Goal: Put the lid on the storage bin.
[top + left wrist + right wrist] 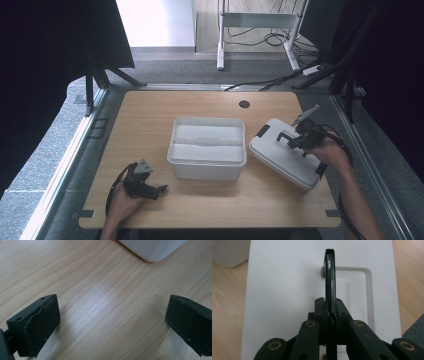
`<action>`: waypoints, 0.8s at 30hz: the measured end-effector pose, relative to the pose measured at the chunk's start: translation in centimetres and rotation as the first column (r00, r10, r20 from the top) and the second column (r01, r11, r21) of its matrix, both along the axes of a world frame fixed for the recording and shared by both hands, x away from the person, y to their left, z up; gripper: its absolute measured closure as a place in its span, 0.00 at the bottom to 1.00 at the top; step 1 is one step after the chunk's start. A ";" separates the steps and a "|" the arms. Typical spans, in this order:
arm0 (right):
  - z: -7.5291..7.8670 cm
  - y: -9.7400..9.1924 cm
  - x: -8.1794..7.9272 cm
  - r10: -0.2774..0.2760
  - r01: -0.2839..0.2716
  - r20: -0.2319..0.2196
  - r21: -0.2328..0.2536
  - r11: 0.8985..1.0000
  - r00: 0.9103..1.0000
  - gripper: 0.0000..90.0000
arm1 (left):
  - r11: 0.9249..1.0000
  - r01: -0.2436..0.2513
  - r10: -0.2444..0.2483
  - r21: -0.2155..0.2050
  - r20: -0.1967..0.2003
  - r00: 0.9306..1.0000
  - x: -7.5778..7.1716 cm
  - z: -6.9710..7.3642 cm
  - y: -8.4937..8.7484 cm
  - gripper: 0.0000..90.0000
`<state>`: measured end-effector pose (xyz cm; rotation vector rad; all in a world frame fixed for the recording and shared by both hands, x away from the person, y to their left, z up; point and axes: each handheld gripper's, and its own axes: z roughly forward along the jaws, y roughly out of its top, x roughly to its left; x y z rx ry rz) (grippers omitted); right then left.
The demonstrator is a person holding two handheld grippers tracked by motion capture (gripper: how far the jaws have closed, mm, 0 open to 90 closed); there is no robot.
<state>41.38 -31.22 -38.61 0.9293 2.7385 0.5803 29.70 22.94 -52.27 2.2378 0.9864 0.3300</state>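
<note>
Up close, your right gripper hides much of what it holds: its jaws are clamped together on the thin black handle of the flat white rectangular plastic lid, and the handle's lower end is lost behind the jaws. From above, your right hand covers the lid's near right part, and whether the lid's far edge touches the table is hard to make out. The lid lies tilted just right of the open white plastic storage box, with black clips at its ends and a shallow recess under the handle. The box stands mid-table; its corner is cut off at the top of the left gripper view. Your left gripper rests left of the box's near corner, jaws wide apart over the bare light wooden table. No writing or label is readable anywhere.
</note>
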 end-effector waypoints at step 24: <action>10.9 3.9 -1.5 0.276 -0.283 0.112 0.061 0.957 0.955 0.93 | 1.000 0.006 -0.006 -0.004 0.000 1.000 0.0 0.0 0.0 0.00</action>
